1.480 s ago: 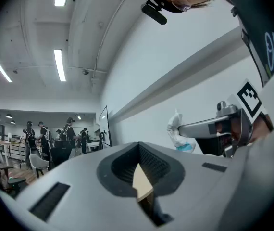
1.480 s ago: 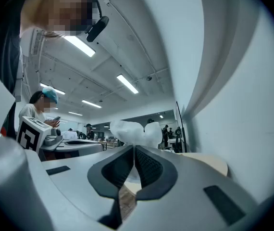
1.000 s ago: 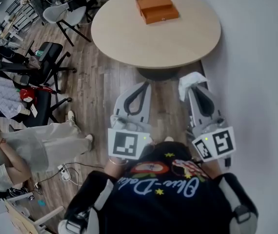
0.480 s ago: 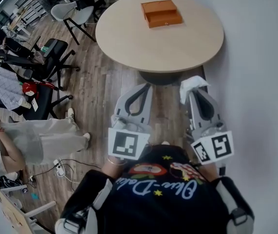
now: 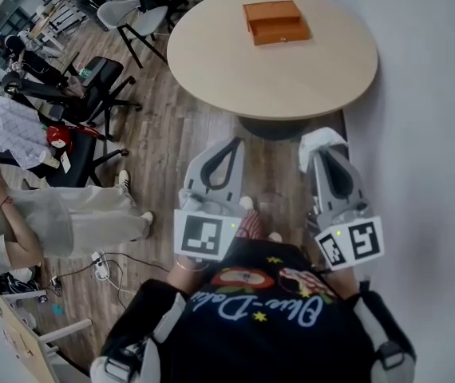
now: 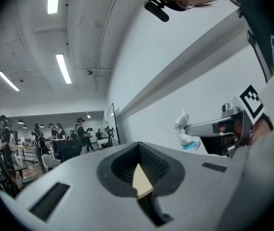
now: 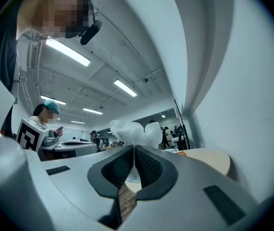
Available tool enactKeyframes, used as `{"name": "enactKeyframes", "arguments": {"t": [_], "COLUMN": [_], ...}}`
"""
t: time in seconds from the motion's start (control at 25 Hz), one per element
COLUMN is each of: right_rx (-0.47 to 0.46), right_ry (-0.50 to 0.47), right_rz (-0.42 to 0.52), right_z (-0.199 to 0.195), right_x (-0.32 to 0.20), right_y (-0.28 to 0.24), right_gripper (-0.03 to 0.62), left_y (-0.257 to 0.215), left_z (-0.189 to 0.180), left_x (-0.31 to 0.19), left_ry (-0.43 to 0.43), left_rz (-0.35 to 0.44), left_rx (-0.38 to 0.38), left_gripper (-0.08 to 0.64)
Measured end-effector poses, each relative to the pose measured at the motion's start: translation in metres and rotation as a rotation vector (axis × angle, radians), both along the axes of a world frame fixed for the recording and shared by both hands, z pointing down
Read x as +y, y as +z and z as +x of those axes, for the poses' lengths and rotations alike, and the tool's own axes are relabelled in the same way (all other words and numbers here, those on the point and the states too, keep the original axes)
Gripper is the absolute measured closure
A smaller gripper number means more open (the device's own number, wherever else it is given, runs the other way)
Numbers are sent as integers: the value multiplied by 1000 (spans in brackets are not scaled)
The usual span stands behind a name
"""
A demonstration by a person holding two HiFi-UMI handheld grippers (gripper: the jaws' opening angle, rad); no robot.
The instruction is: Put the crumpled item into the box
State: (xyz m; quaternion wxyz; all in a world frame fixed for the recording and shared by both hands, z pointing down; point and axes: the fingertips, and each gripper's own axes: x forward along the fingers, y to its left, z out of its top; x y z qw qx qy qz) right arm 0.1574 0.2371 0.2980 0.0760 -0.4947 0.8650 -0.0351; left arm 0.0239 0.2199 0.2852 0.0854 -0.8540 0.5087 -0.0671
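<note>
Holding both tongs out low ahead of a black printed shirt (image 5: 251, 309), above a wood-plank floor (image 5: 172, 150). Pressing the left tongs (image 5: 233, 142) together on nothing, and pinching a crumpled white tissue-like wad with a bit of blue (image 5: 320, 140) at the tips of the right tongs (image 7: 133, 149), clamped tight on it. Facing, farther ahead, a round light-wood bench (image 5: 291, 78) bearing a flat orange rectangular box (image 5: 276, 21) on its far part, well apart from the wad, with grey chairs (image 5: 136, 18) and black office chairs (image 5: 92, 86) standing off to the left.
</note>
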Motion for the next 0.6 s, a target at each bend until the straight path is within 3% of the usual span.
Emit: {"name": "enactKeyframes", "arguments": {"t": [0.28,0.6], "right_rx": [-38,1], "right_ry": [31,20], "right_rz": [5,23], "right_z": [13,1], "right_x": [-23,-70], "right_y": [-3,-9], "right_gripper": [584,584], "left_y": [4,-1], "left_z": [11,6], "left_x": [-27,-75], "left_ry": [41,54], "left_rz": [48,59], "left_rx": [-37,29], "left_gripper": [574,574]}}
